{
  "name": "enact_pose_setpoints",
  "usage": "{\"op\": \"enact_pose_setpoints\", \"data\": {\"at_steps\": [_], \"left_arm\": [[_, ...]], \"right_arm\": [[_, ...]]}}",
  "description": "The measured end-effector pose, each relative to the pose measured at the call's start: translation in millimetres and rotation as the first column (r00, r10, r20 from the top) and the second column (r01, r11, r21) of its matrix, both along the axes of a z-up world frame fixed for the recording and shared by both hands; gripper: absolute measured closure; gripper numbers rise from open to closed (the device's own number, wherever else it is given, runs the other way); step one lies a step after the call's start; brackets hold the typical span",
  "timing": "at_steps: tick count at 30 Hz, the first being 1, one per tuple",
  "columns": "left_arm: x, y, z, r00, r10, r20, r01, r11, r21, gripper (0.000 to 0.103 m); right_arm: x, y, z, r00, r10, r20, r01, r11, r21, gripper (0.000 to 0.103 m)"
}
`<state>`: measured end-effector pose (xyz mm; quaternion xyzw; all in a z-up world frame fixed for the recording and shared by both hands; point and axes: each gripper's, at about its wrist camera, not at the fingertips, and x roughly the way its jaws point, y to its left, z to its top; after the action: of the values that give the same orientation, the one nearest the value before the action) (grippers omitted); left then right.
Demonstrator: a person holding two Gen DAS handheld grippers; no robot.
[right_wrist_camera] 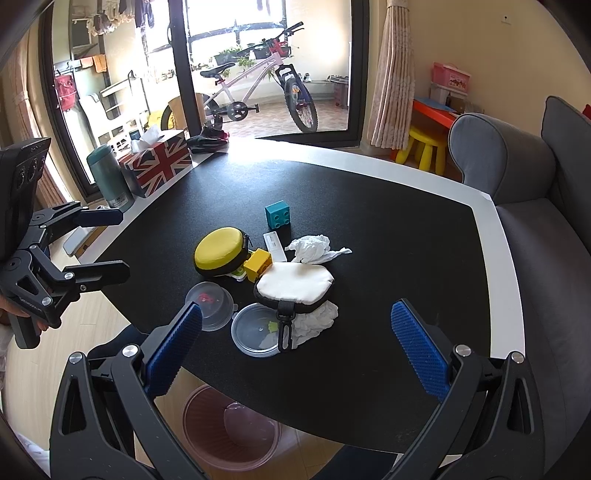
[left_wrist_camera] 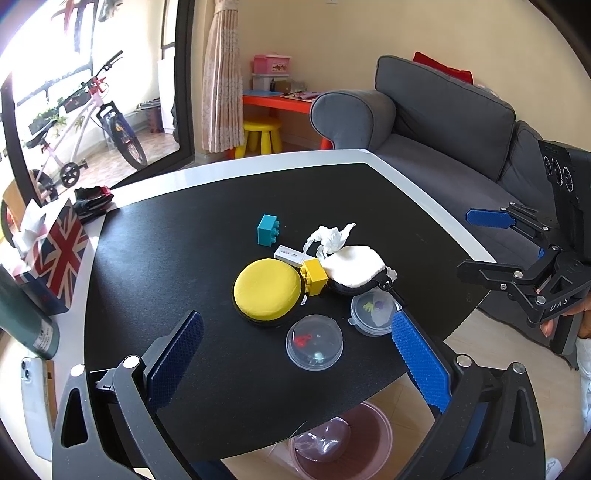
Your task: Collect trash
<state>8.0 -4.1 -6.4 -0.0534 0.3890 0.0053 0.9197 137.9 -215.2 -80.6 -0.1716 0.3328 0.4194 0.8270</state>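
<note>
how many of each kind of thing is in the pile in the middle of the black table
Crumpled tissues: 2, one behind the white pouch, one under its near edge
Toy bricks: 2, teal and yellow
Zip pouches: 2, yellow and white
Clear plastic tubs: 2
Small white box: 1
Total: 9

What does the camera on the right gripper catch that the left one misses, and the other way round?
Only the right wrist view shows the second crumpled tissue tucked under the white pouch, plus the clothes rack on the balcony. Only the left wrist view shows a phone at the table's edge. Both show the crumpled tissue behind the pouch, the yellow case, the lidded containers and the pink bin below.
</note>
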Motion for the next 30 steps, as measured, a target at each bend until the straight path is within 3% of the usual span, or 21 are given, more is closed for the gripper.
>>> {"op": "enact_pose_setpoints", "data": {"at_steps": [20, 30], "left_arm": [[1.3, -0.3, 0.9, 1.000, -0.002, 0.000, 0.002, 1.000, -0.002, 0.006], [3.9, 2.6, -4.3, 1.000, 0.001, -0.013, -0.001, 1.000, -0.009, 0.006]], "right_arm": [[0.5, 2.6, -3.8, 1.000, 0.004, -0.010, -0.004, 1.000, -0.004, 0.003], [16.2, 28.3, -17.9, 0.998, 0.039, -0.040, -0.041, 0.997, -0.062, 0.003]]}}
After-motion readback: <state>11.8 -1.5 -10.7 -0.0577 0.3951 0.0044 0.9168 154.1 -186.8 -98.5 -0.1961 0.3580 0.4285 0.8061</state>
